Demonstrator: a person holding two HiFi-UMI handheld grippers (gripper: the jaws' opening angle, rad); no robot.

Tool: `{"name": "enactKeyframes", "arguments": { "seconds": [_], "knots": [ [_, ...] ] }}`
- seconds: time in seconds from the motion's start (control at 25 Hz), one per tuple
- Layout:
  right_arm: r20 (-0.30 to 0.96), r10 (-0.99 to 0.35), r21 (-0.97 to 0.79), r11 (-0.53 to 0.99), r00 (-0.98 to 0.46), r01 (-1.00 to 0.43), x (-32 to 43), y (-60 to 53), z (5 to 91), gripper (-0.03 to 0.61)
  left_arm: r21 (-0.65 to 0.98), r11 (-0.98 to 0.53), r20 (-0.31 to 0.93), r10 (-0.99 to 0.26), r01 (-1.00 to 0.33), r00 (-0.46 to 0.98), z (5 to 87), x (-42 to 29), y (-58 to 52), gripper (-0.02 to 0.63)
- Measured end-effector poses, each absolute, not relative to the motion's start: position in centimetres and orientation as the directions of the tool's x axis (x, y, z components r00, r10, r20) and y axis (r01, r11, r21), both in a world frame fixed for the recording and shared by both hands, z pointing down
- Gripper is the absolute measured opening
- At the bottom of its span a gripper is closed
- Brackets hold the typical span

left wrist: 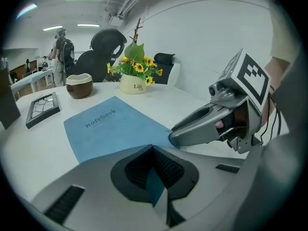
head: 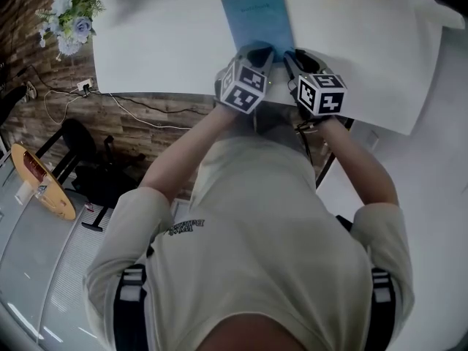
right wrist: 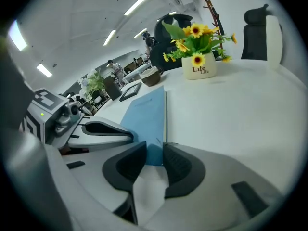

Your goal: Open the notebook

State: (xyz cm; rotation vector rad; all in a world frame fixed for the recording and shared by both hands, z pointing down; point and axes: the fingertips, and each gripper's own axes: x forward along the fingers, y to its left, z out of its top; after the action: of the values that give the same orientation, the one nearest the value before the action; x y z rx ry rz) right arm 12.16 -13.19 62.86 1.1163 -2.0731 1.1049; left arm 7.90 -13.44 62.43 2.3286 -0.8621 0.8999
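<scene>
A blue notebook [head: 256, 13] lies shut on the white table [head: 161, 50], its cover printed "notebook" [left wrist: 110, 124]. Both grippers sit at its near edge. My left gripper [head: 257, 50] is at the near left part; in the left gripper view its jaws [left wrist: 153, 150] are shut on a blue sliver of the cover's edge. My right gripper [head: 292, 55] is at the near right corner. In the right gripper view its jaws [right wrist: 151, 148] stand a little apart, with the notebook's corner [right wrist: 147, 112] in the gap and the pads not pressing it.
A white pot of yellow flowers [left wrist: 134, 83] stands at the table's far side, with a brown bowl [left wrist: 78, 85] and a black frame [left wrist: 42, 109] near it. The table's near edge [head: 183, 93] runs just under the grippers. Black chairs [left wrist: 103, 44] stand beyond.
</scene>
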Motion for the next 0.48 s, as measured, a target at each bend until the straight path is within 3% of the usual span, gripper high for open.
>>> {"name": "enactKeyframes", "arguments": {
  "seconds": [0.24, 0.48],
  "knots": [
    [0.692, -0.467, -0.409, 0.374, -0.55, -0.832, 11.6, -13.7, 58.8, 0.055, 0.223, -0.65, 0.678, -0.432, -0.727, 0.595, 59.4, 7.1, -13.7, 0.002],
    [0.576, -0.455, -0.415, 0.553, -0.679, -0.722, 6.2, -12.2, 51.6, 0.031, 0.238, -0.589, 0.583, -0.549, -0.772, 0.599, 51.7, 3.8, -13.4, 0.002]
  ]
}}
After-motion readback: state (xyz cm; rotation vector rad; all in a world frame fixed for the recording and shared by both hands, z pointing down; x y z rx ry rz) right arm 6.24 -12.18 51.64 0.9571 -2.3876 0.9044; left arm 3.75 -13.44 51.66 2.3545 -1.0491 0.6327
